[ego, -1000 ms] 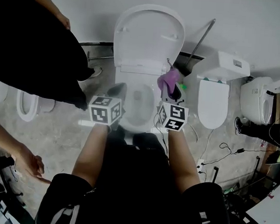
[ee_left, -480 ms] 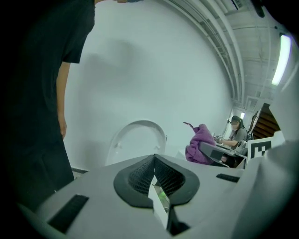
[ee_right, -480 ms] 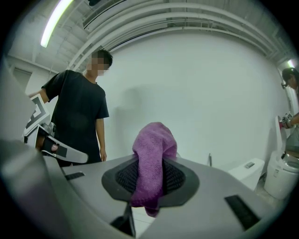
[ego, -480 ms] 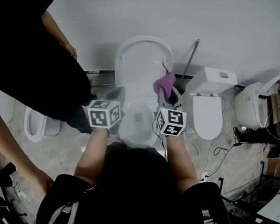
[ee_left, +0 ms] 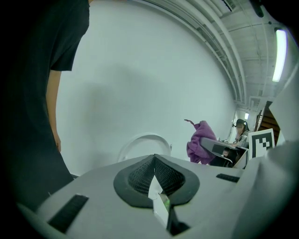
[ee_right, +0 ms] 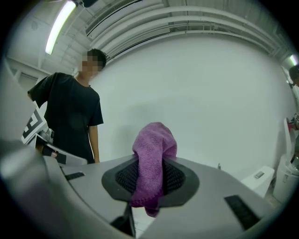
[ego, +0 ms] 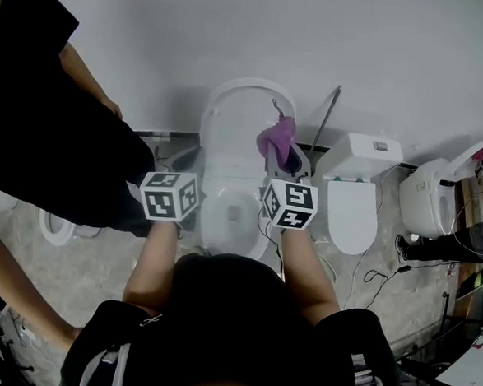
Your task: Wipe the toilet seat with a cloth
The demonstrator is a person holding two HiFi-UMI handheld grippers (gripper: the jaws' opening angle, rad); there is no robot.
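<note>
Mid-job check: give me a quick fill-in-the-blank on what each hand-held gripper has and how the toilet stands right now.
1. The cloth clamped in the right hand-held gripper is ____ in colour.
2. The left hand-held gripper is shut and holds ____.
3. The lid of the toilet in front of the person is ____ (up or down).
4. The bystander beside the toilet wears a ____ T-shirt.

Missing words: purple; nothing; up; black.

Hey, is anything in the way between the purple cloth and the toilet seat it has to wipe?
Nothing visible is. The purple cloth, pinched in the right gripper, is held over the toilet seat, whose lid stands raised. The left gripper is shut, empty, off to the left.
</note>
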